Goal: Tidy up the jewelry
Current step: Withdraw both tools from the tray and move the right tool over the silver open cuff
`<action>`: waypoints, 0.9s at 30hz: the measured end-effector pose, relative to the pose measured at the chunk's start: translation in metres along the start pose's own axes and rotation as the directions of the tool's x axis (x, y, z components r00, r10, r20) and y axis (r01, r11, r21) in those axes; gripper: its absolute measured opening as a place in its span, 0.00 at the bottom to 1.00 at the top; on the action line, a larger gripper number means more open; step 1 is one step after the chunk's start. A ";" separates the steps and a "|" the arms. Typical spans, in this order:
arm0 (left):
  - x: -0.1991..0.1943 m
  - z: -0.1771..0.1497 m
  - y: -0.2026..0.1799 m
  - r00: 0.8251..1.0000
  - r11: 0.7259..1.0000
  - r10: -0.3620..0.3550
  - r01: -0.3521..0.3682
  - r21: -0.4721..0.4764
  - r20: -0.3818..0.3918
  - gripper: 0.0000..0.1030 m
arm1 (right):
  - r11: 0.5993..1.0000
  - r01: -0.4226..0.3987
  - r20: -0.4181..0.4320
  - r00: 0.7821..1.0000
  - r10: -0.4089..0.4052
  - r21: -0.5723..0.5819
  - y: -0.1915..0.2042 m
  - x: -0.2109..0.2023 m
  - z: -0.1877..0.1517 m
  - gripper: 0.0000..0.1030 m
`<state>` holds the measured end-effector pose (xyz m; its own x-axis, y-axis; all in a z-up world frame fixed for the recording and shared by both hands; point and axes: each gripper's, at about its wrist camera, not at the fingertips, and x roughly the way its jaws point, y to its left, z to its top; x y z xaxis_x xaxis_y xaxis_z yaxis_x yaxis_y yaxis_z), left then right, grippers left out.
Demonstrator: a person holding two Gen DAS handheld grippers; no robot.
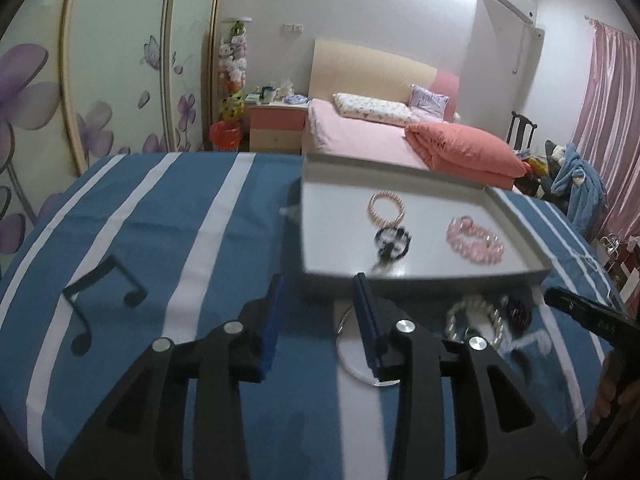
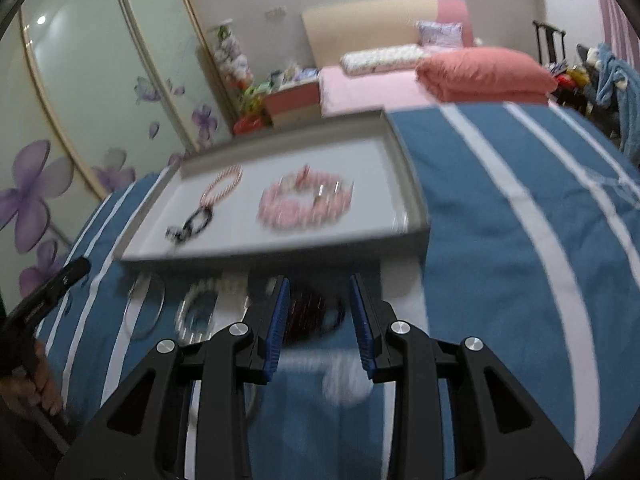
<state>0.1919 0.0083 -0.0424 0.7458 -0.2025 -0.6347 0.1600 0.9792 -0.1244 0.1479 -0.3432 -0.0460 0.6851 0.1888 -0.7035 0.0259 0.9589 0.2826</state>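
Three bracelets lie in the grey tray [image 1: 516, 210] at the striped cloth's [image 1: 160, 216] far edge; left gripper [image 1: 320, 300] and right gripper [image 2: 318, 298] hover open, holding nothing, over loose bracelets [image 2: 196, 312] near the tray's front wall.

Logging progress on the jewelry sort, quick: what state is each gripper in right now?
Left gripper: open, holding nothing.
Right gripper: open, nothing gripped; dark beaded bracelet lies on the cloth between its fingers.
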 end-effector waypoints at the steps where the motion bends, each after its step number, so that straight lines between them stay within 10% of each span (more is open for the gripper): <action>1: -0.001 -0.003 0.002 1.000 1.000 0.003 -0.003 -0.001 -0.004 0.35 | 1.000 -0.009 -0.013 1.000 0.009 0.000 0.002 -0.002 -0.006 0.31; 5: -0.006 -0.013 0.008 1.000 1.000 0.010 -0.010 -0.014 -0.014 0.36 | 0.999 -0.048 -0.068 0.997 0.047 -0.019 0.022 -0.004 -0.028 0.33; 8: -0.011 -0.016 0.013 1.000 1.000 0.016 -0.016 -0.020 -0.008 0.36 | 0.998 -0.047 -0.095 0.995 0.043 -0.046 0.039 -0.004 -0.040 0.58; 13: -0.020 -0.015 0.019 1.000 0.999 0.029 -0.029 -0.038 0.008 0.39 | 0.995 -0.003 -0.111 0.994 -0.008 -0.097 0.062 0.003 -0.049 0.68; 27: -0.022 -0.016 0.021 0.999 0.998 0.040 -0.040 -0.044 0.005 0.42 | 0.967 0.146 -0.101 0.980 -0.169 -0.210 0.089 0.022 -0.056 0.66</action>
<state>0.1683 0.0335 -0.0427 0.7546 -0.1632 -0.6355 0.1015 0.9859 -0.1327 0.1244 -0.2413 -0.0732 0.5938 0.0440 -0.8034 -0.0278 0.9990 0.0341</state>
